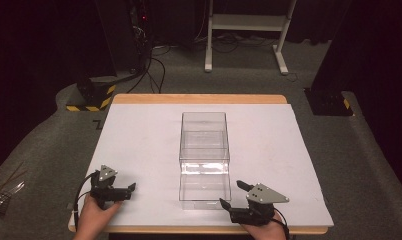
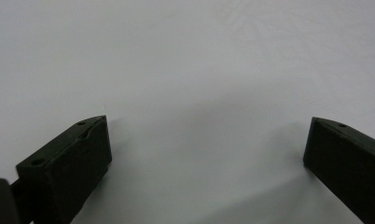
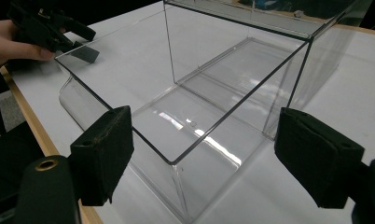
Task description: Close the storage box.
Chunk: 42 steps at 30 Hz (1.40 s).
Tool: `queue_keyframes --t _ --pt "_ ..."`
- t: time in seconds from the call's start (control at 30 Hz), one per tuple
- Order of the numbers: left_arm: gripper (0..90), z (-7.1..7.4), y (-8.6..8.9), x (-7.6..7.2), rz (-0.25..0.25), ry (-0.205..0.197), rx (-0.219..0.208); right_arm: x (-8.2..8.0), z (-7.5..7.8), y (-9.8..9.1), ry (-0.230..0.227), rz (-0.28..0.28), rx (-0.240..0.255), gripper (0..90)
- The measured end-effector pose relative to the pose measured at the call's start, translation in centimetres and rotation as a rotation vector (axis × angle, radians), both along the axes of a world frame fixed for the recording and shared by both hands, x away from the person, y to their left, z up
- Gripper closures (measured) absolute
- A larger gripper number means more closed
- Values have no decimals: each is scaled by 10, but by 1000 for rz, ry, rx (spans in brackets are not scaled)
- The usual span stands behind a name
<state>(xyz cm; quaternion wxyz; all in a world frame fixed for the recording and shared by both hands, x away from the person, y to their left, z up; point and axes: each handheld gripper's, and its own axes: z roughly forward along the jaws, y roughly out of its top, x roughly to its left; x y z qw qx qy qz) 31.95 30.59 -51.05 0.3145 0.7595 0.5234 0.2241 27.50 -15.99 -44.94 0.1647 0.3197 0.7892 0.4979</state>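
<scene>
High view shows us a clear plastic box [image 1: 204, 157] lying at the middle of the white desk [image 1: 139, 145], apparently two transparent bins set end to end. Our right gripper [image 1: 233, 196] sits just beside its near corner, fingers [image 3: 101, 154] spread wide and holding nothing. Our left gripper [image 1: 120, 190] rests well apart, near the desk's front edge, fingers [image 2: 69, 163] equally open and empty. We judge the thin, slick walls risky: a careless pinch could make the box slip or skid away.
</scene>
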Motion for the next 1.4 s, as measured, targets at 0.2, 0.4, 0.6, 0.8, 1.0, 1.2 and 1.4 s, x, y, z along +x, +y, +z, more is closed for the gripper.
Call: queue_keyframes --t 0.2,0.4,0.6,0.8,1.0,1.2,1.4 --pt "10 0 0 0 0 0 0 4 -1 2 1 -4 7 198" --pt "10 0 0 0 0 0 0 6 -3 1 10 -8 10 199" --pt "10 0 0 0 0 0 0 5 -6 1 15 1 -4 205" --pt "10 0 0 0 0 1 0 5 -7 1 23 12 -21 208" --pt "10 0 0 0 0 0 0 7 -10 2 33 16 -33 215" --pt "10 0 0 0 0 0 0 8 -11 6 30 14 -35 208" --pt "10 0 0 0 -1 0 1 13 -11 6 28 -6 -28 203"
